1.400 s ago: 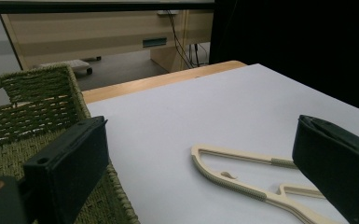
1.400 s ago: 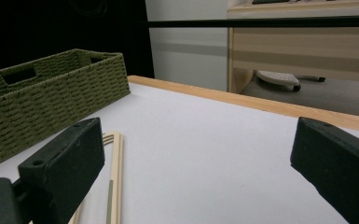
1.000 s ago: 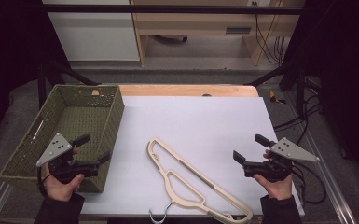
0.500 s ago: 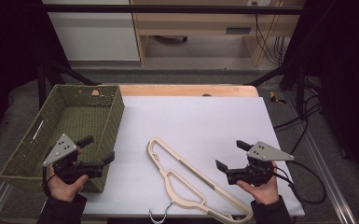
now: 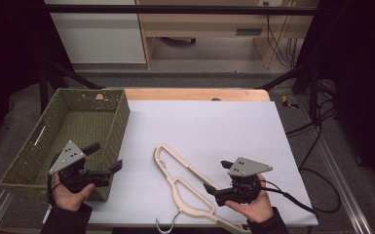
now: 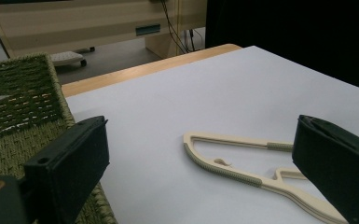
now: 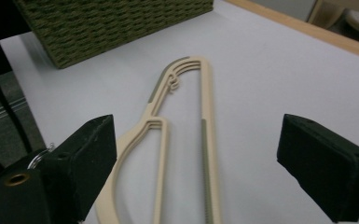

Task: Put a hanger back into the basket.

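Observation:
A cream plastic hanger (image 5: 185, 187) with a metal hook (image 5: 168, 224) lies flat on the white table top (image 5: 209, 126). My right gripper (image 5: 215, 175) sits at the hanger's right side, open, and its jaws have just been closing a little. In the right gripper view the hanger (image 7: 205, 93) stretches ahead through the gap of the right gripper (image 7: 200, 154), and neither pad touches it. My left gripper (image 5: 108, 157) is open beside the basket, with nothing in it. In the left gripper view the hanger (image 6: 242, 163) lies ahead of the left gripper (image 6: 200, 140).
A green woven basket (image 5: 121, 122) stands on the left of the table, beside my left hand. A wooden strip (image 5: 195, 93) runs along the table's far edge. Cables (image 5: 316, 195) trail off the right side.
My right gripper has moved left across the table to the hanger and sunk slightly. The left gripper has stayed by the basket.

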Demonstrator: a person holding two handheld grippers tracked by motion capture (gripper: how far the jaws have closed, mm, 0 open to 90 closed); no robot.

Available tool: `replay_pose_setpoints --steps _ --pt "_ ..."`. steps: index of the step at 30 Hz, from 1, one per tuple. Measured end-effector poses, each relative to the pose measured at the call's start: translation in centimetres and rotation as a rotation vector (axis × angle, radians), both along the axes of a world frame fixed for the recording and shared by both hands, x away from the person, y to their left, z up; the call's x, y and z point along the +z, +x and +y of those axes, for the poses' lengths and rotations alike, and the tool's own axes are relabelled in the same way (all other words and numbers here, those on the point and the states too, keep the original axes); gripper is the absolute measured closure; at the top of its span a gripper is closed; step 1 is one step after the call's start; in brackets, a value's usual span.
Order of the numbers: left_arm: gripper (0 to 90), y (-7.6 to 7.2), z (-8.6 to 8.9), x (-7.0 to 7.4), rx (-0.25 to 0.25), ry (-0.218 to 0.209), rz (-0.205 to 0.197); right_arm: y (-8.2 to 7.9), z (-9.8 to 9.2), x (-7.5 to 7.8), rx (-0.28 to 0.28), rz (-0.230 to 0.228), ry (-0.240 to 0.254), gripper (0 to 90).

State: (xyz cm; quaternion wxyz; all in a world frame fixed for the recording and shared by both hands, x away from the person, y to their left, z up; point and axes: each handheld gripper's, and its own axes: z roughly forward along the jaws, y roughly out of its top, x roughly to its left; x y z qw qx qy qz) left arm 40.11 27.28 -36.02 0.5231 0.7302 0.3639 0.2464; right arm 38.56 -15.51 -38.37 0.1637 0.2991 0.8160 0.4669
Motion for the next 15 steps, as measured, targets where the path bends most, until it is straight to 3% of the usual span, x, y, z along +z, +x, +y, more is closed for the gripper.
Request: replay_pose_setpoints --steps 3,6,11,15 --pt "3.8 -0.1 -0.1 0.0 -0.002 0.002 -0.001 -0.1 0.6 -0.4 0.021 0.024 -0.011 15.4" --pt "3.8 -0.2 -0.2 0.1 -0.005 0.006 -0.004 -0.6 1.9 -1.1 0.063 0.051 -0.059 19.7" --pt "3.8 -0.2 -0.3 0.0 -0.009 0.006 -0.002 -1.0 3.1 -1.9 0.116 0.089 -0.068 25.4" --pt "3.8 -0.2 -0.7 0.0 -0.018 0.010 -0.001 -1.2 4.3 -3.4 0.151 0.137 -0.110 31.2"
